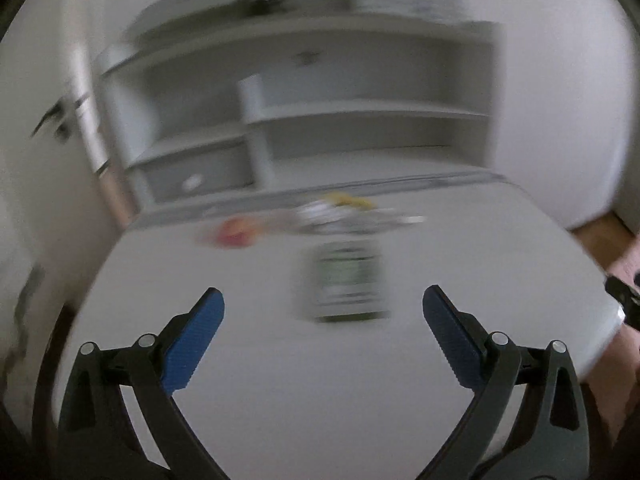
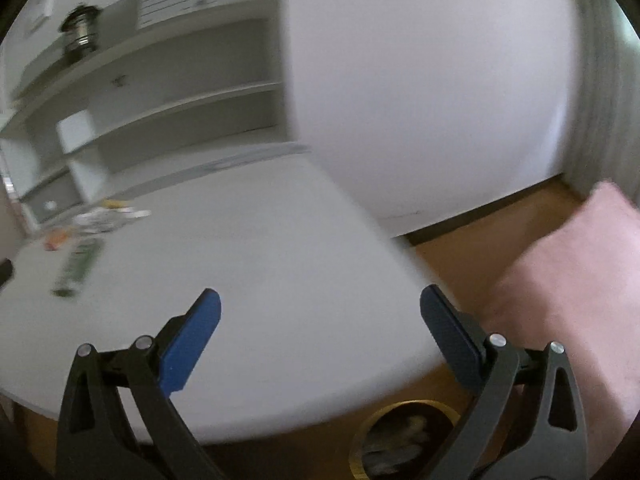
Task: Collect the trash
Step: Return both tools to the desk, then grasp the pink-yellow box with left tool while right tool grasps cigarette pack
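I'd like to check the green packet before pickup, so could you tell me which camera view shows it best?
The left wrist view: the green packet lies near centre on the white table, face-on though motion-blurred. The right wrist view catches it only at the left edge, foreshortened into a thin smeared strip.

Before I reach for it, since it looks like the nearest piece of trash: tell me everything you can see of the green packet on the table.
The green packet is a flat rectangle, dark green with paler print that motion blur makes unreadable; it looks like thin card or foil, though that is uncertain. It lies flat on the white table, apart from the litter pile behind it. Nothing touches it: the left gripper hangs open short of it, jaws wide and empty. In the right wrist view it shows at far left.
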Demonstrator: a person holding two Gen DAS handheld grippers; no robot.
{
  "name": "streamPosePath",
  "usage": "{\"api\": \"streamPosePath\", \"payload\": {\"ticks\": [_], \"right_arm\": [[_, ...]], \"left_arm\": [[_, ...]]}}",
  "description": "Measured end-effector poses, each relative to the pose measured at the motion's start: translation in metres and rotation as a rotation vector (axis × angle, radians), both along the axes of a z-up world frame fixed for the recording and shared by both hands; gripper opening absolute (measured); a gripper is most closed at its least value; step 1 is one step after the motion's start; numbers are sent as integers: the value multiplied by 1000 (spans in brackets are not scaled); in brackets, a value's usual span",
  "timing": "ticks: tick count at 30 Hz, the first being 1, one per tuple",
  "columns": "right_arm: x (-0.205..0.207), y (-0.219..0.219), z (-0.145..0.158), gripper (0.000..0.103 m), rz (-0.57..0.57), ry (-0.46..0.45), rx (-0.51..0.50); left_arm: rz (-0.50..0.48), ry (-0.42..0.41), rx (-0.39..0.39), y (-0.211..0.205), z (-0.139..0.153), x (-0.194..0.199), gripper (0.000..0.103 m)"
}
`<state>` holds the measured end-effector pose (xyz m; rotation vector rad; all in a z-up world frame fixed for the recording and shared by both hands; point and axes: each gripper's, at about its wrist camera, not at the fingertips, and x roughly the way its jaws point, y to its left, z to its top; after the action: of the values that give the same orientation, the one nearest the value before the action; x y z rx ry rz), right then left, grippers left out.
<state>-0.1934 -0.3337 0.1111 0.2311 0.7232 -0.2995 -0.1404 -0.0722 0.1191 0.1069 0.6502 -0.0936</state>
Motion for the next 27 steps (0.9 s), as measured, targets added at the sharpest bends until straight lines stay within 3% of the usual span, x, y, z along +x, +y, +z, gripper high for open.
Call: {"api": "streamPosePath", "payload": {"ticks": [4, 9, 16, 22, 27], "right_arm": [[38, 73, -3, 97, 160, 24, 42], [87, 156, -6, 97, 324, 99, 63], [145, 237, -38, 97, 408, 247, 9], [173, 252, -50, 97, 368, 313, -15], [179, 220, -53, 97, 304, 313, -6]], "left_arm": [[131, 48, -23, 60, -10, 18, 97], [200, 81, -25, 104, -13, 26, 97], [237, 113, -5, 154, -14, 21, 97], [235, 126, 11, 168, -19, 37, 97], [139, 149, 24, 144, -24, 83, 97]]}}
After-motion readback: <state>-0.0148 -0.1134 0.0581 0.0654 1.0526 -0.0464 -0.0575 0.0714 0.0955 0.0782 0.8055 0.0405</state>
